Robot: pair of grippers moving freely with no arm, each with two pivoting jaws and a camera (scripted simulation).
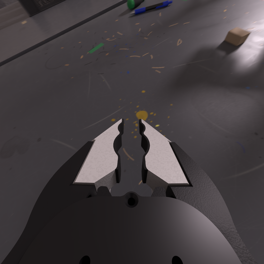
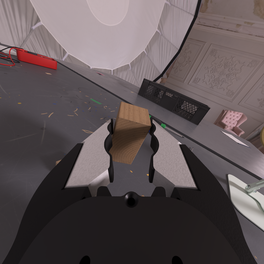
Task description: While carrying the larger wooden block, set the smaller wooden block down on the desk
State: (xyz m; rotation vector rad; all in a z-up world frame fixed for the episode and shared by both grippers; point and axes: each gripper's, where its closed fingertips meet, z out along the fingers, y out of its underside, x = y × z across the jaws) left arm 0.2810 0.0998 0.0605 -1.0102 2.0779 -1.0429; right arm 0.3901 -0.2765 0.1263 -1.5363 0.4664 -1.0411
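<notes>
While the larger wooden block (image 2: 130, 134) is held skewed between the fingers of the right gripper (image 2: 131, 122), the smaller wooden block (image 1: 237, 36) is seen resting on the dark desk (image 1: 57, 100), well apart from the left gripper (image 1: 131, 121) and off to its right; by the look of it the set-down is already made, and what remains is judged to be a clean retreat with the carry kept safe. The left gripper's jaws are parted by a narrow gap and nothing is held in them; only the paint-spattered desk is seen between the fingers. The right gripper's jaws are closed on the larger block near their tips, with the block tilted and much of its length hanging toward the palm side; such a cornered hold is judged liable to pivot; so the right gripper is best kept level and slow, and no squeeze should be relaxed. The left gripper is best drawn straight back and up, away from the small block, so that it is not nudged; the blue pen (image 1: 151, 7) and the green-handled tool (image 1: 132, 3) at the far edge should be left undisturbed. A black crate (image 2: 174, 101) and a red device (image 2: 36, 59) are seen farther off on the desk and are not in the way.
</notes>
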